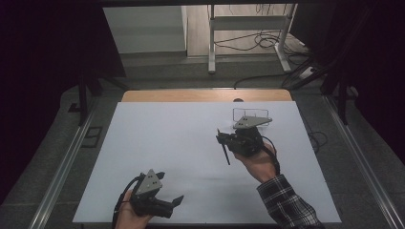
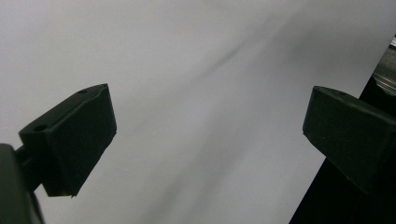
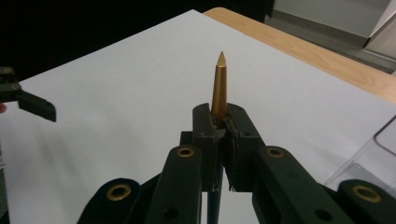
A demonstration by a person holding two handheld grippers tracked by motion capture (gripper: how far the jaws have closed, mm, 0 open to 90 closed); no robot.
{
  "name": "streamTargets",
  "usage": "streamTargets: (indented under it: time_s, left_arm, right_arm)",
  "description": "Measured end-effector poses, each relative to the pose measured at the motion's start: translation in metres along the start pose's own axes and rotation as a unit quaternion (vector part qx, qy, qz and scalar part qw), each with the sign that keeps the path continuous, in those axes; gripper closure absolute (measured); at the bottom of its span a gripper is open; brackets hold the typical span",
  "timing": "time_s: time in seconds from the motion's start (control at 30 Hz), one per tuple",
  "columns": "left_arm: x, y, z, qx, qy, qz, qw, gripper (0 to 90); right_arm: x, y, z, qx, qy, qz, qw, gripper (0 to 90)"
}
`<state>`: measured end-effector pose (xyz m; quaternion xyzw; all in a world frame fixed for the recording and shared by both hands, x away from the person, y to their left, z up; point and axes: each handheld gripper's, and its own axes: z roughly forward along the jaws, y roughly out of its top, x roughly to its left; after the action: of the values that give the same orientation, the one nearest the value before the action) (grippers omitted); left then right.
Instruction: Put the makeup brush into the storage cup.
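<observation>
Right gripper (image 1: 223, 141) right of centre in the high view, jaws clamped on a pen (image 3: 219, 86); in the right gripper view, gold tapered tip pointing up at frame centre above the closed jaws, dark shaft running down below them. In the high view, pen (image 1: 224, 153) a thin dark stick slanting down from the gripper over the white sheet (image 1: 176, 143). Left gripper (image 1: 171, 188) at lower left, jaws wide apart, nothing between them. Clear plastic holder (image 1: 248, 114) just above the right gripper. Wooden table edge (image 1: 205, 95) along the sheet's top.
</observation>
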<state>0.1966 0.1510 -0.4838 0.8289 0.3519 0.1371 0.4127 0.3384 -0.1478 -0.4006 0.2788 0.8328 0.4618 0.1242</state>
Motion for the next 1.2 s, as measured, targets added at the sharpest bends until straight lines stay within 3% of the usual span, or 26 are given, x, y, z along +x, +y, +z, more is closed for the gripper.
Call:
streamTargets:
  time_s: [0.17,1.2]
  left_arm:
    - [-0.001,-0.003,-0.002,0.003,0.009,0.006,0.9999,3.0]
    - [0.001,-0.012,-0.014,-0.002,0.022,-0.001,0.9998,2.4]
  right_arm:
    - [-0.009,0.003,-0.001,-0.004,-0.008,0.003,1.0000,83.2]
    - [-0.056,0.017,0.009,-0.005,-0.049,0.017,0.9987,83.2]
